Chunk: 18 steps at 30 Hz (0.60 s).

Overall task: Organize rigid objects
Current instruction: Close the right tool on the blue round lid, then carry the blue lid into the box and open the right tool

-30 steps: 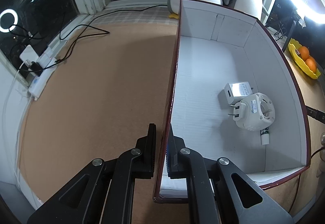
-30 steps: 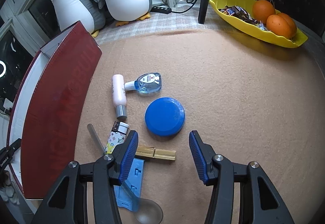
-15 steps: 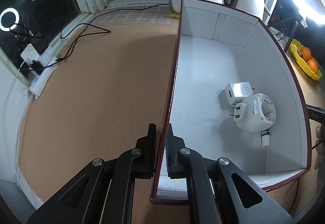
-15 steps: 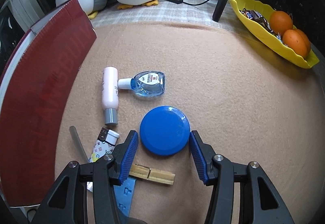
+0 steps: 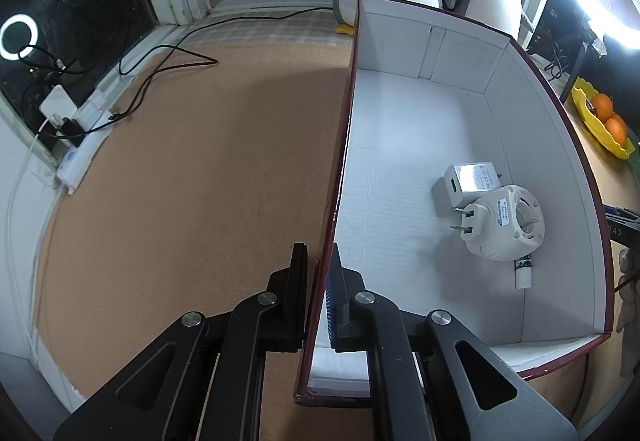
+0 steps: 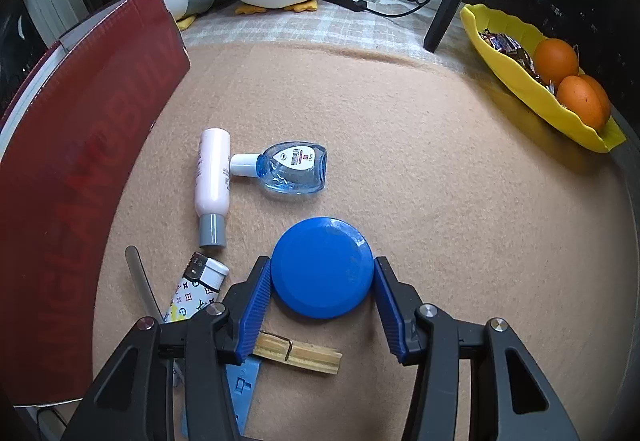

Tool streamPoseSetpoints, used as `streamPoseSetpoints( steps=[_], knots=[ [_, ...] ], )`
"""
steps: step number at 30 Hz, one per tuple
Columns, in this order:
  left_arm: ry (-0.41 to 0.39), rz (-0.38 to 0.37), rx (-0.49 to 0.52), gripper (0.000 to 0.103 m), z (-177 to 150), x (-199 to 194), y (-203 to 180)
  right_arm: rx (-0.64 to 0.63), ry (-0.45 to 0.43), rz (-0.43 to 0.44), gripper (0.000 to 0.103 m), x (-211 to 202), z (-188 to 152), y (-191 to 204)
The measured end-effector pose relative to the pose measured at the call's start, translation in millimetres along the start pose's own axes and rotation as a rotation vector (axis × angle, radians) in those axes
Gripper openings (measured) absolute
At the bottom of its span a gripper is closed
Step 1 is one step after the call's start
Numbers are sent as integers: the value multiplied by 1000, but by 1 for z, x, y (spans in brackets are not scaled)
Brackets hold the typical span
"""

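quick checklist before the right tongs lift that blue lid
1. Blue lid sits between the right tongs: ok.
2. Pads pressing the lid's rim: cannot tell.
3. Clothespin and lighter outside the grip: ok.
4. Left tongs clamped on the box wall: ok.
5. Free floor in the box beside the charger and plug-in unit: ok.

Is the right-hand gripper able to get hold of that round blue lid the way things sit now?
Probably yes. The right gripper already has a finger on each side of the blue lid, which lies flat on the tan cloth with nothing over it. The clothespin lies just behind it, clear of the lid.
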<state>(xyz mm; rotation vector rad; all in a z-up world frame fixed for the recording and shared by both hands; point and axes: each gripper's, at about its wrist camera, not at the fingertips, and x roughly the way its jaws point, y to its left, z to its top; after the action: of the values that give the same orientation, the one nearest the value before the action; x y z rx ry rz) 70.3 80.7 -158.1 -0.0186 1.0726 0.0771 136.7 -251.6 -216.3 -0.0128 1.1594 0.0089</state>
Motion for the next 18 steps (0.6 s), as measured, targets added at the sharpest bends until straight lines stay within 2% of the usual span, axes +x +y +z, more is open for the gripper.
streamPoseSetpoints(
  steps=[9,18],
  knots=[
    [-4,-11,0,7,0,0,1,43,-44,-3,46,-19,-8,-7],
    [-3,-26,0,7,0,1,3,67,-124,32,46,-67,-16,-5]
  ],
)
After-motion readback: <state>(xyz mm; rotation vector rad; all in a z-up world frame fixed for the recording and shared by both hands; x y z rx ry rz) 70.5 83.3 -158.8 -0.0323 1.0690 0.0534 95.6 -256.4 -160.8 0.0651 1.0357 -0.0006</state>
